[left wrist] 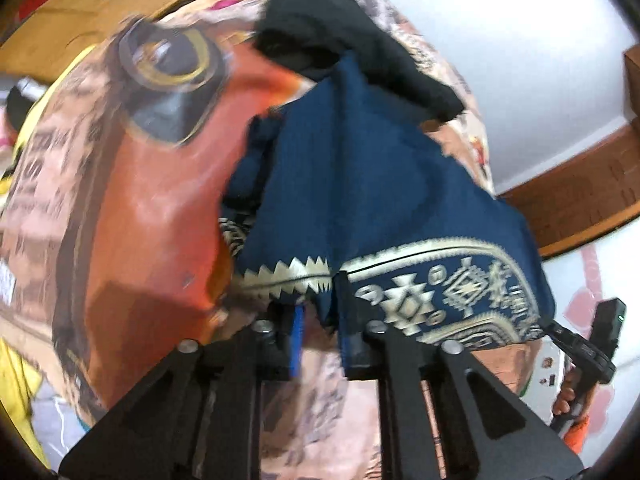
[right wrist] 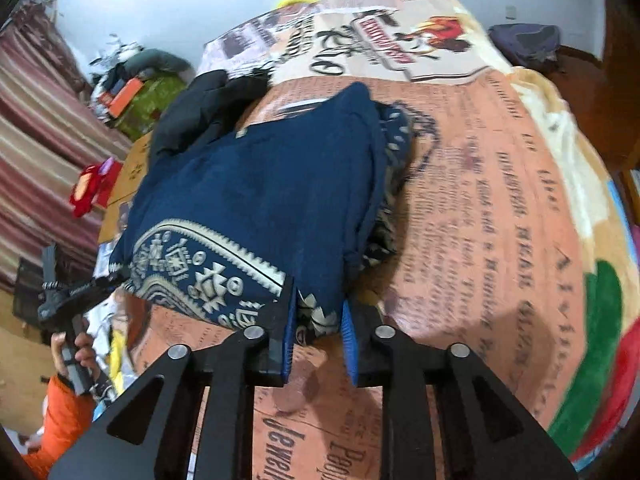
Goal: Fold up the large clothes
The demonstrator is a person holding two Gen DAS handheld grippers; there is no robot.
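A navy blue garment [left wrist: 360, 184] with a cream patterned hem [left wrist: 452, 292] hangs stretched over the printed bedspread [left wrist: 132, 200]. My left gripper [left wrist: 320, 332] is shut on one hem corner. My right gripper [right wrist: 318, 332] holds the other hem corner between its blue pads [right wrist: 289, 344], with a gap still showing. The garment [right wrist: 260, 200] lies partly folded, its far end on the bed. In the left wrist view the right gripper shows at the far right [left wrist: 576, 344]. In the right wrist view the left gripper shows at the far left [right wrist: 64, 296].
A black garment [left wrist: 344, 36] lies on the bed beyond the blue one, also in the right wrist view [right wrist: 200, 112]. A cardboard sheet [left wrist: 92, 12] lies past the bed edge. Clutter and a striped curtain [right wrist: 36, 136] stand at left. A wooden floor edge [left wrist: 580, 196] is at right.
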